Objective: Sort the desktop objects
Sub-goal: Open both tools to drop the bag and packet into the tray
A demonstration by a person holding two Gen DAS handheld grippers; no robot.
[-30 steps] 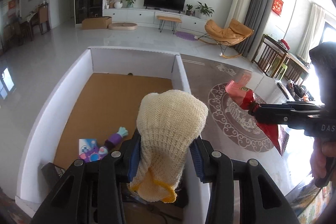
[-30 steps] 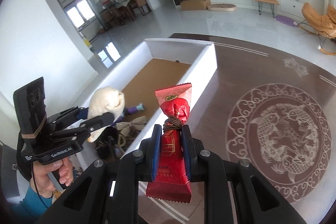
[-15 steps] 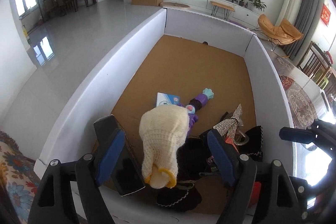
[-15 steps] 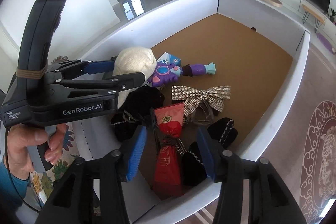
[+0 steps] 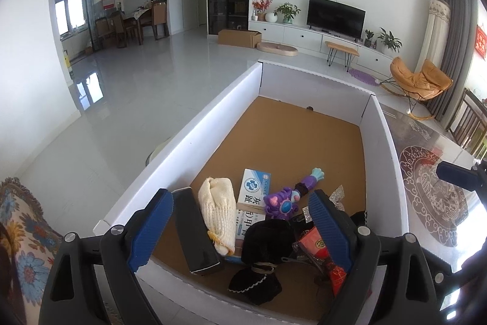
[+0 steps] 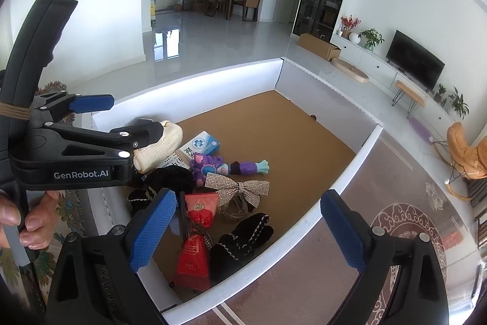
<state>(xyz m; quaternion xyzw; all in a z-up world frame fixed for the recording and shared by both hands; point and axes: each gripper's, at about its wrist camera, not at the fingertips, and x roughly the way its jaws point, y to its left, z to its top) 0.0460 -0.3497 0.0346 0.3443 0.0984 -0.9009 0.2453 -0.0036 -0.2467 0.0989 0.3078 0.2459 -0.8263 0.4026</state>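
A white-walled box with a brown floor holds the sorted objects. The cream knit glove lies in its near left corner beside a black slab. The red candy packet lies near the front wall, also seen in the left wrist view. My left gripper is open and empty above the box's near end. My right gripper is open and empty above the box's front wall. The left gripper also shows in the right wrist view.
In the box also lie a blue-white medicine carton, a purple toy, a rhinestone bow and black velvet pouches. A dark table with a round pattern lies right of the box. A flowered cloth is at left.
Both grippers opened and let go: the glove and the candy packet dropped into the box and now lie there. Both grippers have pulled back a little from the box.
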